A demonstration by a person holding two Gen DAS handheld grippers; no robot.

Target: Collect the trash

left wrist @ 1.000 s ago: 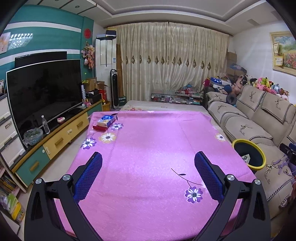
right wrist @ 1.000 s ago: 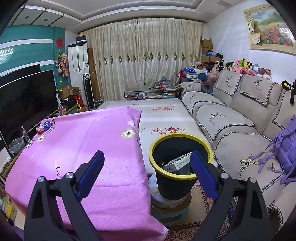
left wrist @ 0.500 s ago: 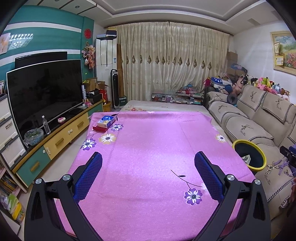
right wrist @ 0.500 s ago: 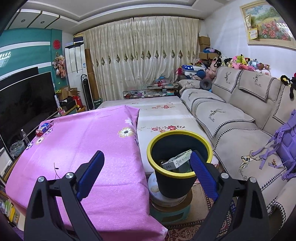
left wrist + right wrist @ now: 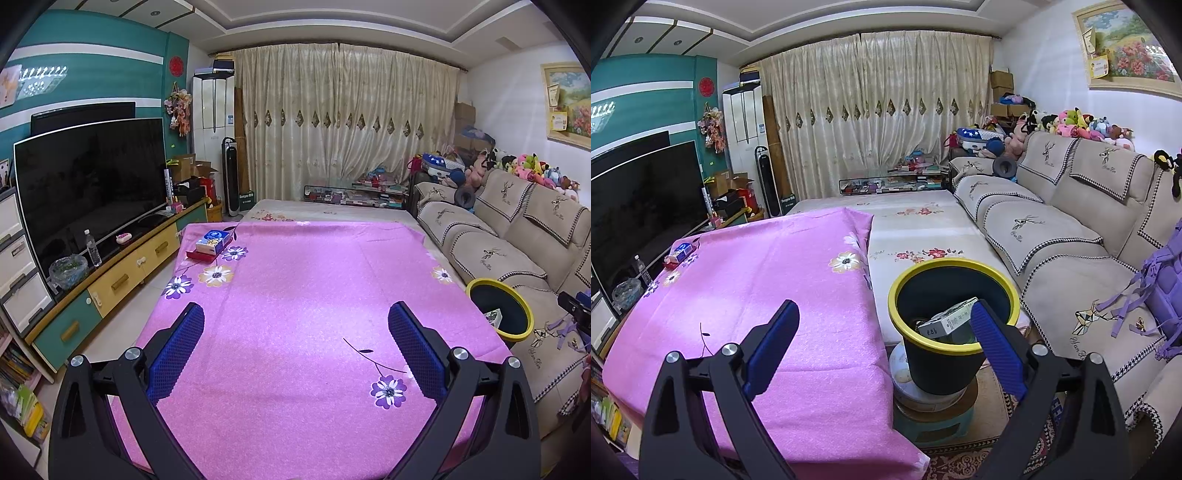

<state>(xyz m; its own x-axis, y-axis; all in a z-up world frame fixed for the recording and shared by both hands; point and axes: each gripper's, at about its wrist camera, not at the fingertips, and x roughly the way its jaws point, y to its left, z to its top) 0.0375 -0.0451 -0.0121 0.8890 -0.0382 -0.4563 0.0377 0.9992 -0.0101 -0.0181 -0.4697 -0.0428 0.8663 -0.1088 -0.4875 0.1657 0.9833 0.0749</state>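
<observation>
Trash, a white printed carton (image 5: pixel 951 320), lies tilted inside the black yellow-rimmed plastic bin (image 5: pixel 955 347) just beside the pink flowered tablecloth (image 5: pixel 768 295). Right gripper (image 5: pixel 884 345) gapes wide, empty, near the bin. Left gripper (image 5: pixel 295 347) spreads wide above the cloth, holding nothing.

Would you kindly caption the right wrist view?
Open right claw before a yellow-rimmed bin holding a box, beside the pink-covered table.

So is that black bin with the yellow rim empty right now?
No, the bin already holds a flat white carton that lies tilted against its inner wall in the right wrist view.
</observation>
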